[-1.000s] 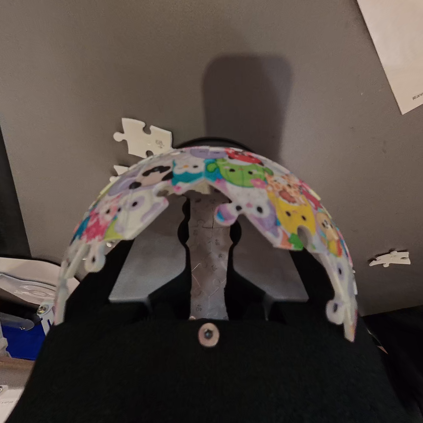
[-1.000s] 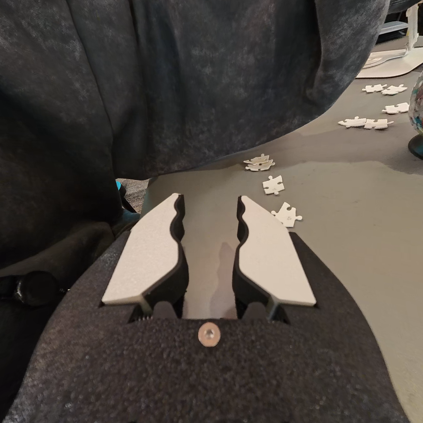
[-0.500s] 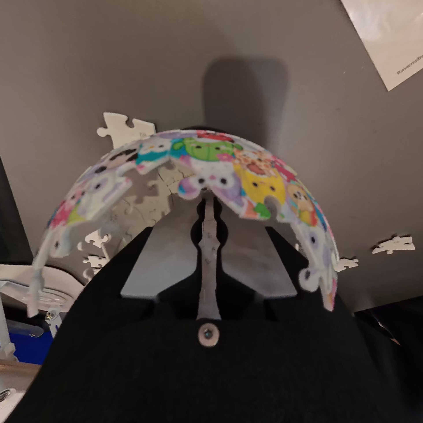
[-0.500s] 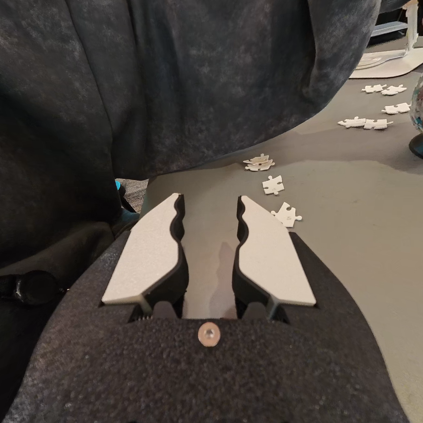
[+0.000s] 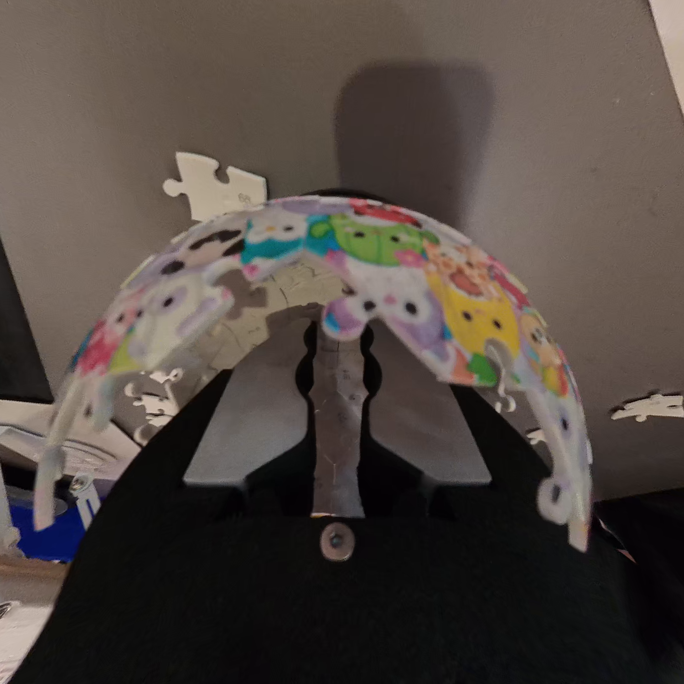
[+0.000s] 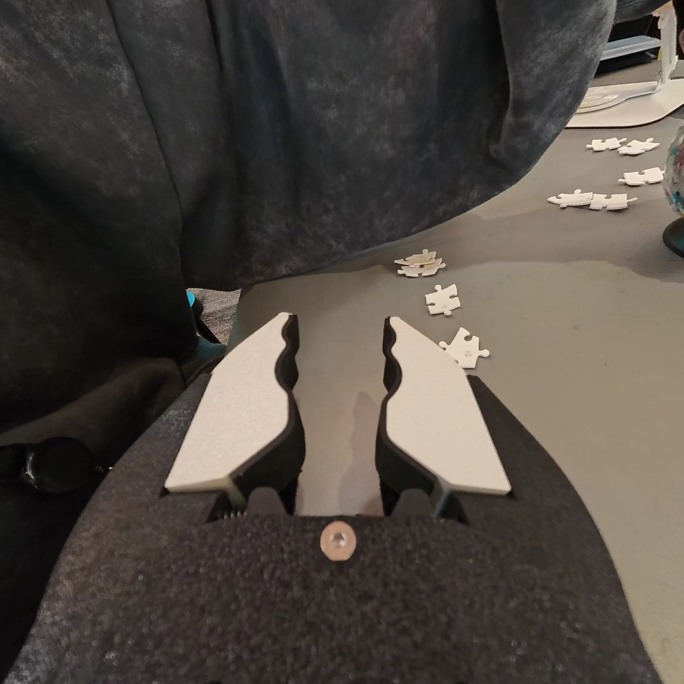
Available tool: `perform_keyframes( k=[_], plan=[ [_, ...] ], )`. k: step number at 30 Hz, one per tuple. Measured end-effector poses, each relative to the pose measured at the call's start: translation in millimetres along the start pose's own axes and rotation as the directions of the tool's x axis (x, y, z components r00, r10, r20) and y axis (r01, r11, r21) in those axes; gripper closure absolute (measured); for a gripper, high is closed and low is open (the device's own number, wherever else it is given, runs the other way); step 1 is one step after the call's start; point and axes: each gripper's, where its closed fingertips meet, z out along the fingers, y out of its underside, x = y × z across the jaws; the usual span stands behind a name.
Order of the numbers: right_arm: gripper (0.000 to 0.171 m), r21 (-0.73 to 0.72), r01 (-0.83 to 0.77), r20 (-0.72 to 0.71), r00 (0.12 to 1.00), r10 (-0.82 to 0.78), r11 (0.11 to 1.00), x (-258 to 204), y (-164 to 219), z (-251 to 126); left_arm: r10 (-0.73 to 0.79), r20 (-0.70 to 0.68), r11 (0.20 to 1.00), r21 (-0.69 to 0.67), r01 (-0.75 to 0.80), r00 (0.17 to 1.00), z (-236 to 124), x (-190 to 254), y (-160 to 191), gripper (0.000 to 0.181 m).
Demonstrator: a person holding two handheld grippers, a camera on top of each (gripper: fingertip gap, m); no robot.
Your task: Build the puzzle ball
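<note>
Left claw (image 5: 338,333) nearly closed, tips hidden under colourful puzzle ball shell (image 5: 370,266); grip indiscernible. Right claw (image 6: 340,325) parted, empty, above grey surface (image 6: 555,370). Loose white pieces (image 6: 443,299) at 1 o'clock, face down.

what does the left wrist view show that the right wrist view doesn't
Only the left wrist view: the colourful half-built puzzle ball shell seen close up, with the left gripper reaching under its rim, and a corner of white paper.

Only the right wrist view: the right gripper, open and empty, and a person's dark grey clothing.

Both: the grey tabletop, loose white puzzle pieces, and part of the ball.
</note>
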Motion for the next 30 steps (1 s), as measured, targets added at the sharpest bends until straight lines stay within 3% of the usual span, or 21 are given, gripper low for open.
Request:
perform_keyframes(
  k=[5, 26, 30],
  plan=[
    [0.128, -0.001, 0.0, 0.0, 1.0, 0.0, 1.0, 0, 0, 0, 0.025, -0.004, 1.0, -0.005, -0.025, 1.0, 1, 4, 0, 0.177],
    [0.128, -0.005, 0.001, 0.001, 1.0, -0.001, 1.0, 0, 1, 0, 0.02, -0.018, 0.993, 0.12, -0.017, 1.0, -22, 1, -7, 0.181],
    [0.128, -0.007, 0.003, 0.0, 1.0, -0.003, 1.0, 0, 1, 0, 0.043, 0.083, 0.994, 0.094, -0.05, 0.996, -14, -9, -11, 0.159]
  ],
)
